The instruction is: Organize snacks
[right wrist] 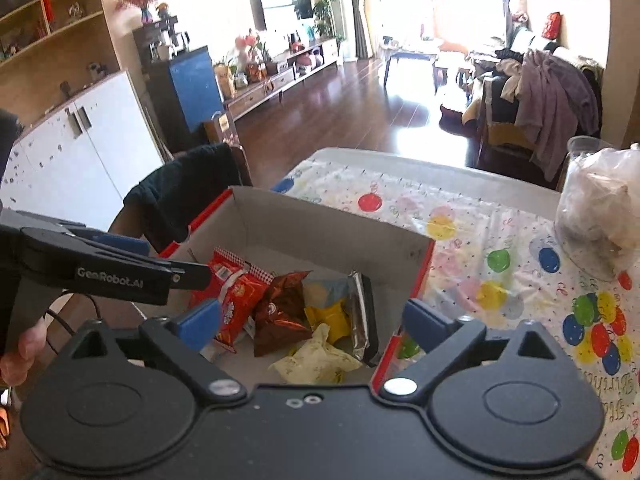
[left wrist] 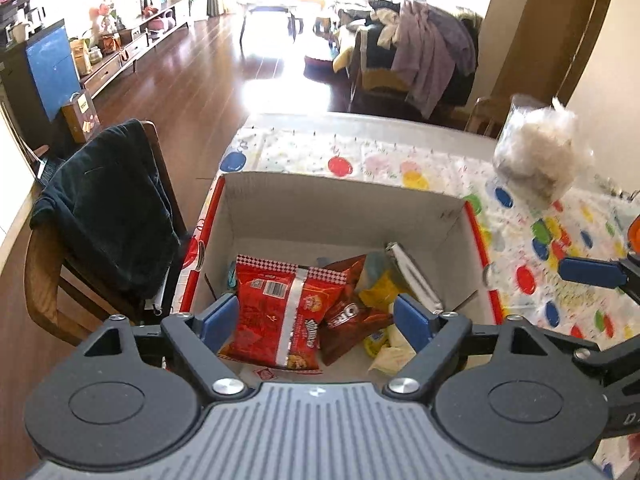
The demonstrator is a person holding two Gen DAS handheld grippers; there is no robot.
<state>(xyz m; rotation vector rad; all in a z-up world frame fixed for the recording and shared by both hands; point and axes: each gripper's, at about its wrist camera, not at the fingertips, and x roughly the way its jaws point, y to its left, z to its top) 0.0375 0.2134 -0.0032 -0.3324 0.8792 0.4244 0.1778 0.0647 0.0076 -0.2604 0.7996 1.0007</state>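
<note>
1. Lying face-down near the left wall of the cardboard box (left wrist: 340, 200): red snack bag (left wrist: 280, 312), crinkly foil, air-puffed, likely light and easily crushed; best pinched by the sealed checkered top edge or the back seam, not the puffed belly.
2. Resting just right of the red bag, partly overlapping it: brown foil packet (left wrist: 348, 312), equally light and slippery; crimped end probably the safest hold.
3. Sitting toward the box's right wall: yellow packets (left wrist: 380, 292), a pale soft wrapper (right wrist: 316, 356), and a silver foil pack (left wrist: 416, 276) leaning on edge; all limp, apt to slide from a loose pinch.
4. Hovering over the near side of the box: left tool (left wrist: 316, 320), spread wide, holding nothing, red bag visible between its pads.
5. Hanging over the box's near right corner: right tool (right wrist: 316, 324), also gaping wide, empty.
6. Standing well right of the box on the balloon-print tabletop (right wrist: 500, 240): clear plastic bag (right wrist: 600, 208) with pale contents, unclear what.
</note>
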